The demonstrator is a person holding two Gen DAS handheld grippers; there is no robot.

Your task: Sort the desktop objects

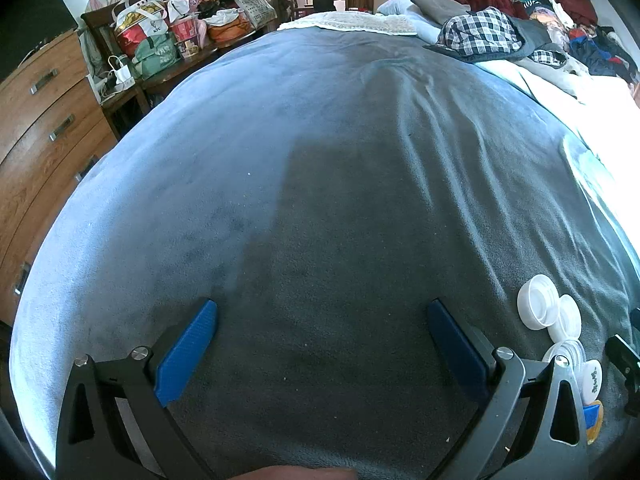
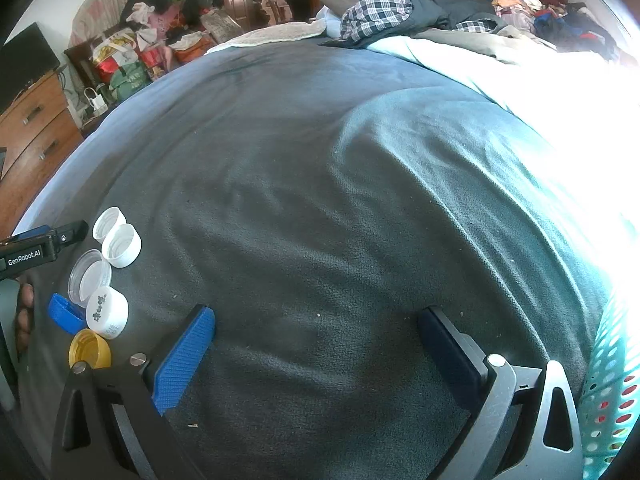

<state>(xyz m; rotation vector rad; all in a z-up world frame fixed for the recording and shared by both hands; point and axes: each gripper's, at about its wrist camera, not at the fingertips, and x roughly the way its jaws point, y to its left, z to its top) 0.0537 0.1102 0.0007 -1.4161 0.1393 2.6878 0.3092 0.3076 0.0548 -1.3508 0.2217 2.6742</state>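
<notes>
**Inspector A:** State of the tongs, please.

**Inspector B:** The left gripper (image 1: 322, 322) stood wide, blue pads far apart, with only grey blanket (image 1: 320, 184) between them. The right gripper (image 2: 316, 330) was likewise spread wide and held nothing.

**Inspector A:** And the items to be sorted?

**Inspector B:** A cluster of bottle caps lay on the blanket between the two grippers, near the person. In the right wrist view it sat at near left: two white caps (image 2: 121, 246) touching each other, open side up, at the far end; a clear lid (image 2: 89, 277) just nearer; then a white printed cap (image 2: 107, 312), with a blue cap (image 2: 64, 313) to its left and a yellow cap (image 2: 89, 349) nearest. All were close together; several touched.

**Inspector A:** Anything else recorded?

**Inspector B:** A teal perforated basket (image 2: 608, 396) stood at near right in the right wrist view, well apart from the caps. A wooden dresser (image 1: 44, 128) stood at the left of the bed, and piled clothes (image 1: 500, 32) lay at the far right.
</notes>
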